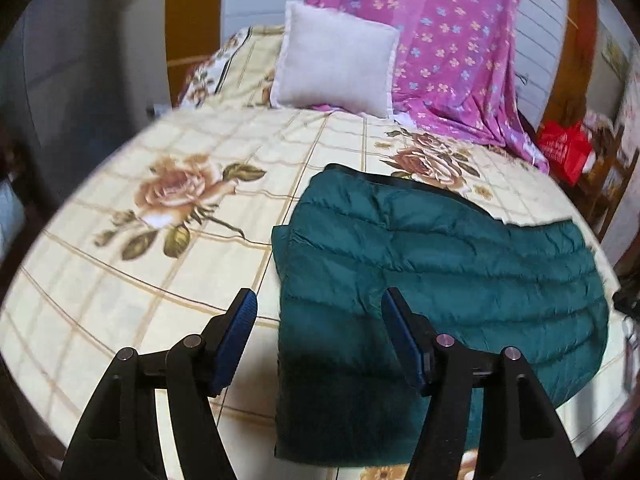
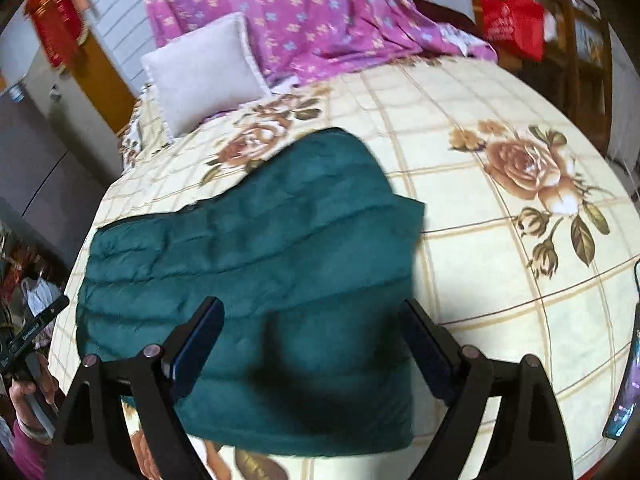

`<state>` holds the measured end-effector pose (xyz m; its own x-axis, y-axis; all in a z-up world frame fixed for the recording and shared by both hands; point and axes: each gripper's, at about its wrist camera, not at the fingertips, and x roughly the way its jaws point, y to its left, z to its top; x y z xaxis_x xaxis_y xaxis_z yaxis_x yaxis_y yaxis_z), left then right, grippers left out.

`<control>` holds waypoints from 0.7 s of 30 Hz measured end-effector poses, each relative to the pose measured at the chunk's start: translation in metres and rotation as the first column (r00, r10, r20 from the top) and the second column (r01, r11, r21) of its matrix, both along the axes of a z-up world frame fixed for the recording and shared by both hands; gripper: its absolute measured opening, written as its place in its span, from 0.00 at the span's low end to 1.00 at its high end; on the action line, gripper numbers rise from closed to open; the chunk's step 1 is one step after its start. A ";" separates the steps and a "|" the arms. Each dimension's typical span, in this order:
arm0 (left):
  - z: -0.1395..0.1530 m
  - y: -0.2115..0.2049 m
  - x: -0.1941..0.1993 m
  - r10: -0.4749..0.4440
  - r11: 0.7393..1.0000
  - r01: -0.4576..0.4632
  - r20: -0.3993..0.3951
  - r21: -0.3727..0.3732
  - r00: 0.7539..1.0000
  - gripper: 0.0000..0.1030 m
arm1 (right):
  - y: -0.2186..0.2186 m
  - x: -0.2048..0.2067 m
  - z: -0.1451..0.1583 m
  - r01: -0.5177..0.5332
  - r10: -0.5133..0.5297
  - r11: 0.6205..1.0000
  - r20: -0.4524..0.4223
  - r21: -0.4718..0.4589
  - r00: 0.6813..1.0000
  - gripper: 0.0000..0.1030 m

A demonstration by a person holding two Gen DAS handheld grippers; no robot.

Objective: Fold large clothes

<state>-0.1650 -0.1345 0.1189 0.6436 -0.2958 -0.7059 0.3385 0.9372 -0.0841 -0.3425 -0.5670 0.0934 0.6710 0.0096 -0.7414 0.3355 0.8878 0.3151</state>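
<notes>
A dark green quilted puffer jacket (image 1: 420,264) lies folded flat on the cream rose-print bed cover (image 1: 132,272). In the left wrist view it fills the lower right. My left gripper (image 1: 318,304) hovers over the jacket's left edge, open, with nothing between its blue pads. The right wrist view shows the same jacket (image 2: 260,264) across the lower middle. My right gripper (image 2: 312,314) hangs above the jacket's near part, open wide, and its fingers hold nothing.
A white pillow (image 1: 336,60) and a purple flowered sheet (image 1: 448,48) sit at the head of the bed. A red bag (image 1: 564,148) stands beyond the far right corner. A phone (image 2: 628,384) lies at the bed's right edge. A person's hand (image 2: 24,392) shows at lower left.
</notes>
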 end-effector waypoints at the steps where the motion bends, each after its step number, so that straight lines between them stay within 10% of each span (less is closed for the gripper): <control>1: 0.002 -0.005 -0.009 -0.002 1.000 0.002 0.024 0.020 1.000 0.39 | 0.012 -0.002 0.003 -0.013 0.013 1.000 0.014 -0.011 1.000 0.89; 21: -0.015 -0.049 -0.080 0.016 0.999 -0.019 0.089 0.031 0.996 0.39 | 0.129 -0.016 0.003 -0.042 0.068 0.975 0.115 -0.217 0.991 0.89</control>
